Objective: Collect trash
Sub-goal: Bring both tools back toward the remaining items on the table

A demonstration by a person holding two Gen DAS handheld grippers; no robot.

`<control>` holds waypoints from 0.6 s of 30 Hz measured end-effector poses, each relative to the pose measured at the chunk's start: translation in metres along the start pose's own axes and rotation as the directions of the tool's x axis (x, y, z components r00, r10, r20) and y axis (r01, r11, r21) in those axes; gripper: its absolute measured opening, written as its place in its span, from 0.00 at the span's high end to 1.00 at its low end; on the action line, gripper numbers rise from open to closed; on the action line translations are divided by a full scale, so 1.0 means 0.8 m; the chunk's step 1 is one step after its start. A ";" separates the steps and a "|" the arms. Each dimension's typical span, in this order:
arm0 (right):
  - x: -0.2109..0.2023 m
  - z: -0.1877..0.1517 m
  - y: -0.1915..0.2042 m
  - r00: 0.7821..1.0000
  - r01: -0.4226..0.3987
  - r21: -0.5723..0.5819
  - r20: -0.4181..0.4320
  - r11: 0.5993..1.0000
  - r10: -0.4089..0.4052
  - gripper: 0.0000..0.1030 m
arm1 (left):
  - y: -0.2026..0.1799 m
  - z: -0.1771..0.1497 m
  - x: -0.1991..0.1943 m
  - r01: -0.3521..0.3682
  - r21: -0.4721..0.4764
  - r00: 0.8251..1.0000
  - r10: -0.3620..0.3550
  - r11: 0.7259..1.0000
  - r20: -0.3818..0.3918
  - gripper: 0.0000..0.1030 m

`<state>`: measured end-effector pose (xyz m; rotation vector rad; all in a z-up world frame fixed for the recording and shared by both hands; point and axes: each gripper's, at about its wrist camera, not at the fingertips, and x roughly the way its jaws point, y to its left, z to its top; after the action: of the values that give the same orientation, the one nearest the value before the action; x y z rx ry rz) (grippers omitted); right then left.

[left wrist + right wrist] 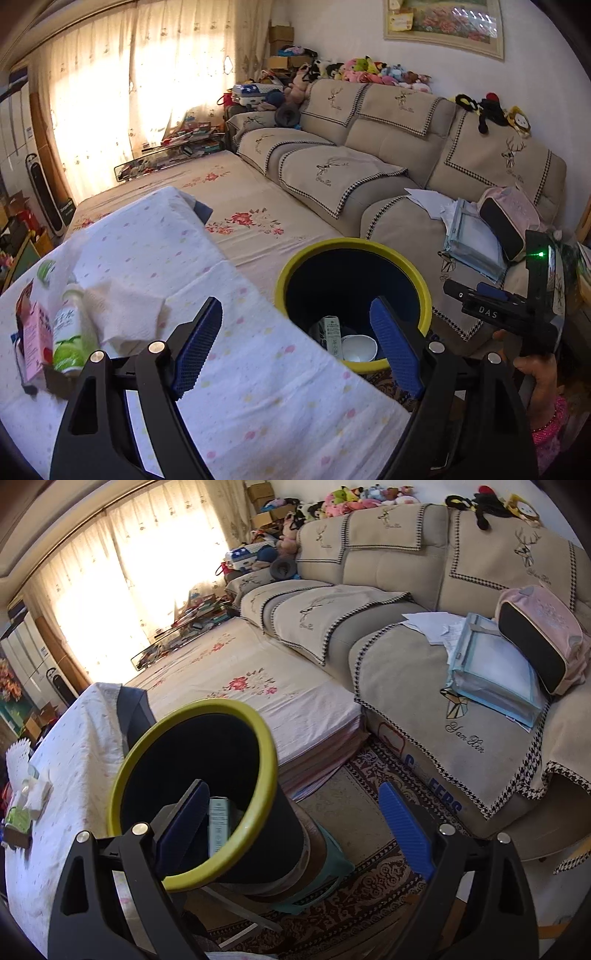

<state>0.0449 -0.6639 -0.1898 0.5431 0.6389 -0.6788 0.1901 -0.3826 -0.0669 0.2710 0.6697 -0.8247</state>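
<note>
Matt black plastic on the left gripper [295, 343], blue ribbed rubbery pads [397, 354], shiny metal pivot pins. Same finish on the right gripper [299, 830]. Soft white cloth, faintly dotted and rumpled, over the surface [258, 387]. Crumpled paper napkin [125, 310], quilted and dull. Glossy plastic bottle [70, 332] beside a smooth printed carton [35, 339]. Bin [192, 794] with smooth yellow-green plastic rim, dark matt wall; inside, a printed cardboard box [219, 821] and a glossy white cup [358, 347]. Sofa [388, 147] in coarse beige woven covers.
</note>
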 end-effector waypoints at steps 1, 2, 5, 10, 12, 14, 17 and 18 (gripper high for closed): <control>-0.001 -0.001 0.008 1.000 -0.007 -0.013 -0.002 1.000 0.007 0.15 | 0.011 -0.008 -0.014 -0.010 -0.023 1.000 0.010 1.000 0.010 0.21; -0.002 -0.002 0.017 1.000 -0.014 -0.026 -0.004 1.000 0.014 0.15 | 0.024 -0.017 -0.030 -0.025 -0.052 0.999 0.026 0.998 0.022 0.20; -0.004 -0.007 0.045 0.999 -0.038 -0.074 -0.014 0.997 0.037 0.15 | 0.057 -0.042 -0.071 -0.080 -0.123 0.995 0.086 0.989 0.046 0.19; -0.015 -0.019 0.106 0.994 -0.104 -0.163 -0.027 0.981 0.101 0.15 | 0.119 -0.096 -0.143 -0.208 -0.235 0.972 0.228 0.950 0.059 0.17; -0.020 -0.024 0.135 0.991 -0.137 -0.202 -0.033 0.970 0.133 0.15 | 0.142 -0.118 -0.168 -0.256 -0.271 0.958 0.280 0.928 0.053 0.16; -0.027 -0.032 0.167 0.984 -0.179 -0.244 -0.045 0.953 0.173 0.14 | 0.163 -0.140 -0.191 -0.296 -0.306 0.944 0.326 0.905 0.049 0.16; -0.038 -0.048 0.219 0.970 -0.243 -0.319 -0.071 0.916 0.232 0.14 | 0.190 -0.173 -0.219 -0.334 -0.357 0.927 0.373 0.872 0.043 0.16; -0.042 -0.055 0.239 0.964 -0.266 -0.346 -0.082 0.900 0.254 0.14 | 0.199 -0.182 -0.227 -0.341 -0.377 0.923 0.384 0.861 0.041 0.16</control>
<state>0.1447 -0.4969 -0.1497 0.2948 0.6883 -0.2903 0.1561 -0.1025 -0.0662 0.0085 0.6243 -0.3381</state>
